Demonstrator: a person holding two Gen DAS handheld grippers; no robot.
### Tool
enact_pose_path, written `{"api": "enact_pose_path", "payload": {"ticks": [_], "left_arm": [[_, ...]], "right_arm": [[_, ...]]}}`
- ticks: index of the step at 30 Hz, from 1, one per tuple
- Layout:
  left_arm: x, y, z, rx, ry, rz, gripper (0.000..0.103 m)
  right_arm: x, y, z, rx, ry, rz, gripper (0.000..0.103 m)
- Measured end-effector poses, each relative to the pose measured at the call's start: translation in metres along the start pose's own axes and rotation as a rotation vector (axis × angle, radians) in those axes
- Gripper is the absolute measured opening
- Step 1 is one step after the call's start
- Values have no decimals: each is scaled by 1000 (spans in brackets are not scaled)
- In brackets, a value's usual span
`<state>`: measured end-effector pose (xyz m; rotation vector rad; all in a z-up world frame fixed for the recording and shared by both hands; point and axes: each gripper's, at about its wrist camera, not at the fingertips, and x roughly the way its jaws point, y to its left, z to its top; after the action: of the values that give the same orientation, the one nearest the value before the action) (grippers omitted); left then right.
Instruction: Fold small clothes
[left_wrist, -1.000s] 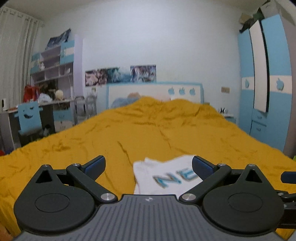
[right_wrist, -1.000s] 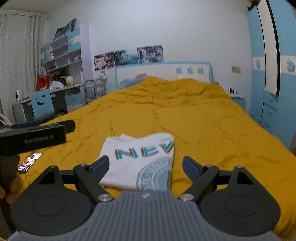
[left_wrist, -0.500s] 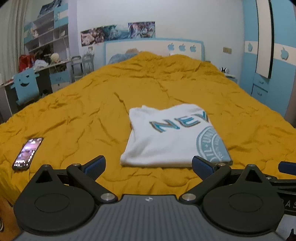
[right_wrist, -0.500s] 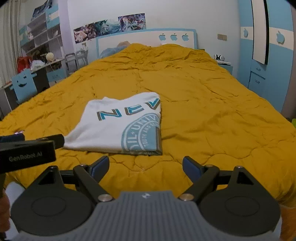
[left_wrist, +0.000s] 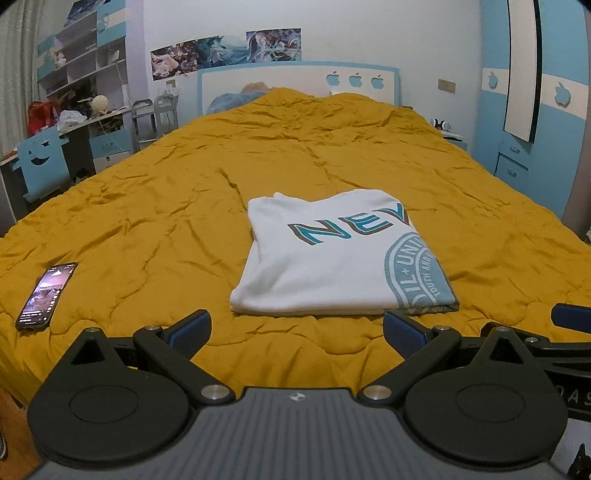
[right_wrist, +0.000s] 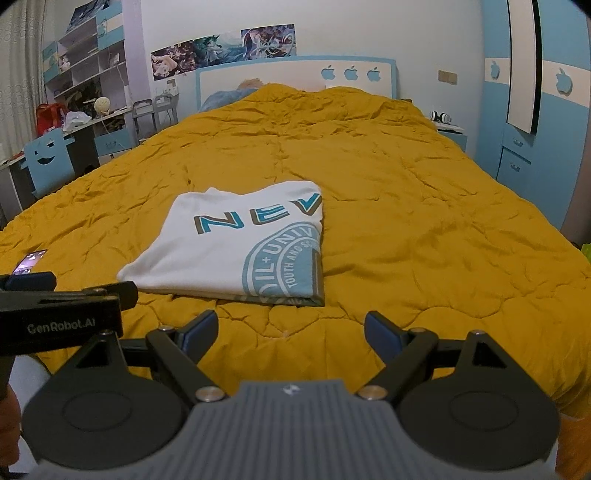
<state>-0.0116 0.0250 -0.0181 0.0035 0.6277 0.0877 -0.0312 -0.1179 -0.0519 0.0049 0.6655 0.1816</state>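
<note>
A white T-shirt (left_wrist: 332, 258) with teal lettering and a round print lies folded into a neat rectangle on the yellow quilt (left_wrist: 184, 184); it also shows in the right wrist view (right_wrist: 236, 247). My left gripper (left_wrist: 297, 328) is open and empty, just short of the shirt's near edge. My right gripper (right_wrist: 291, 330) is open and empty, short of the shirt's near right corner. The left gripper's body (right_wrist: 59, 317) shows at the left of the right wrist view.
A lit phone (left_wrist: 46, 295) lies on the quilt to the left of the shirt. A desk with a blue chair (left_wrist: 40, 166) and shelves stands at the left. A blue wardrobe (left_wrist: 546, 110) stands at the right. The headboard (left_wrist: 295, 81) is far behind.
Both grippers have pulled back and up from the shirt, so the whole folded shirt now shows in both views. Both stay open.
</note>
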Motion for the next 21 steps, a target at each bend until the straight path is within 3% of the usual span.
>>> {"api": "enact_pose_path", "payload": {"ticks": [21], "left_arm": [[1,0,0,1,1,1,103]], "right_arm": [[-4,2,0,-4,-24,-11,82]]}}
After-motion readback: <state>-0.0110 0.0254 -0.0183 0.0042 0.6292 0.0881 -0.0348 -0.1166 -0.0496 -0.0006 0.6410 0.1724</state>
